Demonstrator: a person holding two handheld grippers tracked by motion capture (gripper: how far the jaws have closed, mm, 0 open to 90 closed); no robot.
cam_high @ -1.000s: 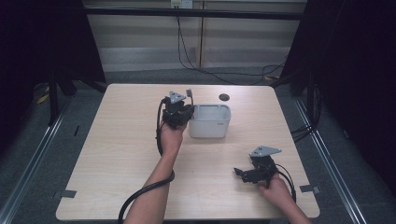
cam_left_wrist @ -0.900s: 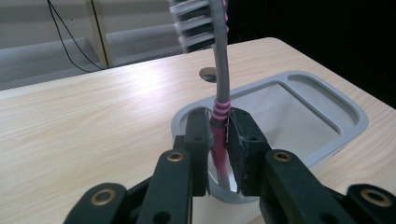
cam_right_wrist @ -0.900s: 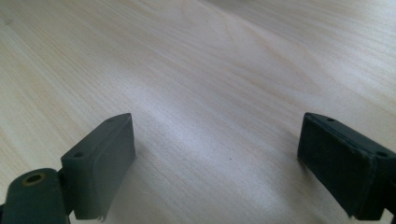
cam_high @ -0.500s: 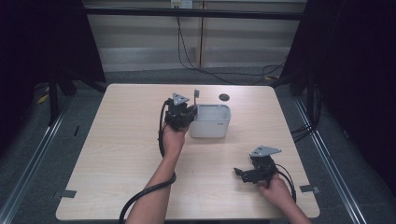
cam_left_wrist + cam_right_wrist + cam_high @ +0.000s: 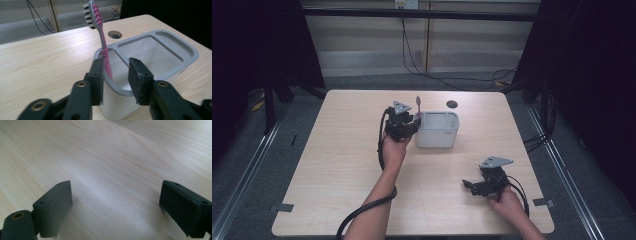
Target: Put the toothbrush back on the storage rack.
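Toothbrush [image 5: 103, 47] upright in grey cup [image 5: 160, 53], left gripper [image 5: 116, 75] fingers just opening around it, right gripper [image 5: 116, 205] fingers spread

A pink-and-grey plastic toothbrush [image 5: 101, 42] stands upright in the left compartment of a white rectangular plastic holder [image 5: 438, 131] on the light wooden table [image 5: 337, 150].

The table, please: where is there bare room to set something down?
The table is bare left of the left gripper, and between the bin and the right gripper. It is crowded where the toothbrush leans in the bin's left compartment.
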